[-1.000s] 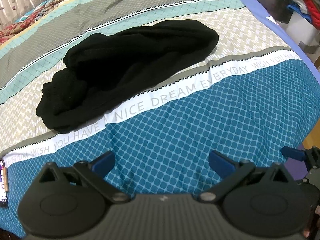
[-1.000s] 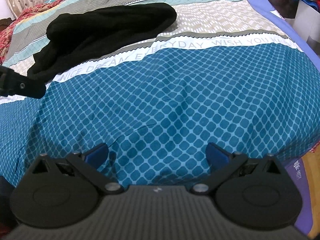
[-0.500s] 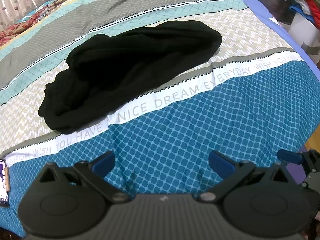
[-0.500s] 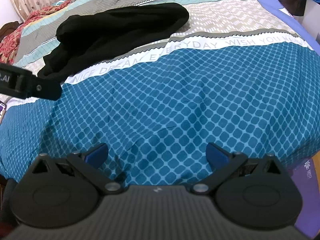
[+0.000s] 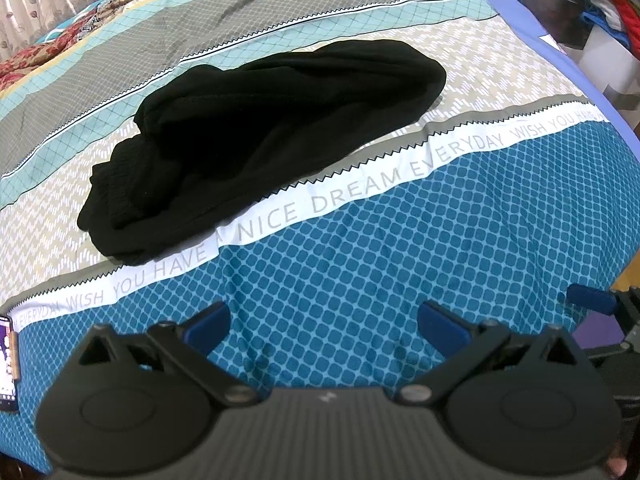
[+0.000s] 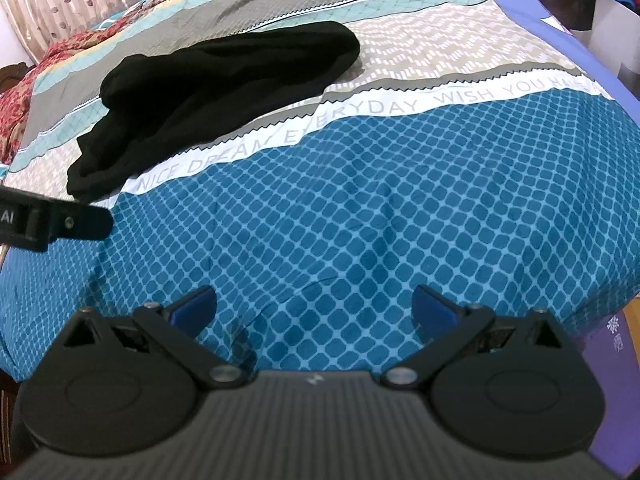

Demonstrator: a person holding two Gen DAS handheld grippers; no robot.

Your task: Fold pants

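Black pants (image 5: 256,144) lie in a loose bundle on the patterned bedspread (image 5: 360,272), across the grey and beige bands, beyond the white lettered stripe. They also show in the right wrist view (image 6: 216,96) at the upper left. My left gripper (image 5: 324,324) is open and empty, over the blue checked part, short of the pants. My right gripper (image 6: 314,306) is open and empty, over the blue part further right. The left gripper's black arm (image 6: 52,222) juts into the right wrist view from the left.
A phone (image 5: 8,364) lies at the bedspread's left edge. The bed's right edge drops to a purple sheet (image 5: 532,20). Stacked clothes and furniture (image 5: 608,0) stand beyond the bed at the right. A red floral blanket (image 6: 24,92) lies at the far left.
Both grippers have drifted slightly, so the pants sit a little further right in each view. The pants have not moved. Both grippers stay open.
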